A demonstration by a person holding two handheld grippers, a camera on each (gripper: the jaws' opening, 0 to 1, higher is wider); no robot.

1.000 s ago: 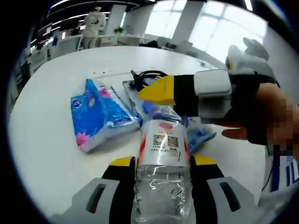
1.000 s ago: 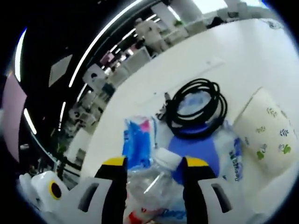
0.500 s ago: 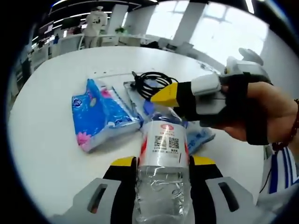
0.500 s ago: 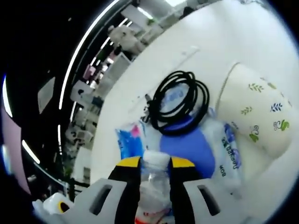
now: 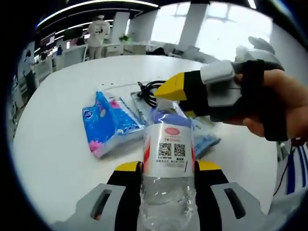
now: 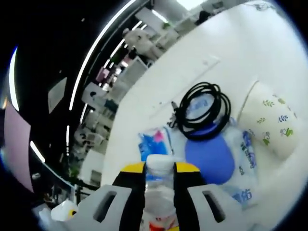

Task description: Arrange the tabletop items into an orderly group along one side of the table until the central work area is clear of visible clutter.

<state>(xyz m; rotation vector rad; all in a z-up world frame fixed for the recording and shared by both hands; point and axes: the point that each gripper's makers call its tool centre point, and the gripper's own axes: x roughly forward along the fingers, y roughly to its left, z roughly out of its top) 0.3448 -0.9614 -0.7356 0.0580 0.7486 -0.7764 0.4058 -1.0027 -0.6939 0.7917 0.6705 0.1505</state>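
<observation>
A clear plastic bottle (image 5: 168, 159) with a white and red QR-code label stands between the jaws of my left gripper (image 5: 167, 169), which is shut on its body. From the right, a person's hand brings in my right gripper (image 5: 169, 98), whose yellow tips pinch the bottle's cap. In the right gripper view the white cap (image 6: 160, 164) sits tight between the jaws of my right gripper (image 6: 160, 168). Behind the bottle on the white table (image 5: 62, 91) lie a blue tissue pack (image 5: 108, 122), a coiled black cable (image 6: 202, 108) and a wet-wipe packet (image 6: 240, 163).
A paper cup (image 6: 272, 122) with green leaf prints lies on its side right of the cable. A blue round patch (image 6: 209, 154) shows on the packet under the cable. Office desks and a standing person (image 5: 98, 29) are beyond the table's far edge.
The right gripper's jaws, wide apart a second ago, have closed on the bottle cap. The left gripper has kept its hold on the bottle. Both views shifted slightly.
</observation>
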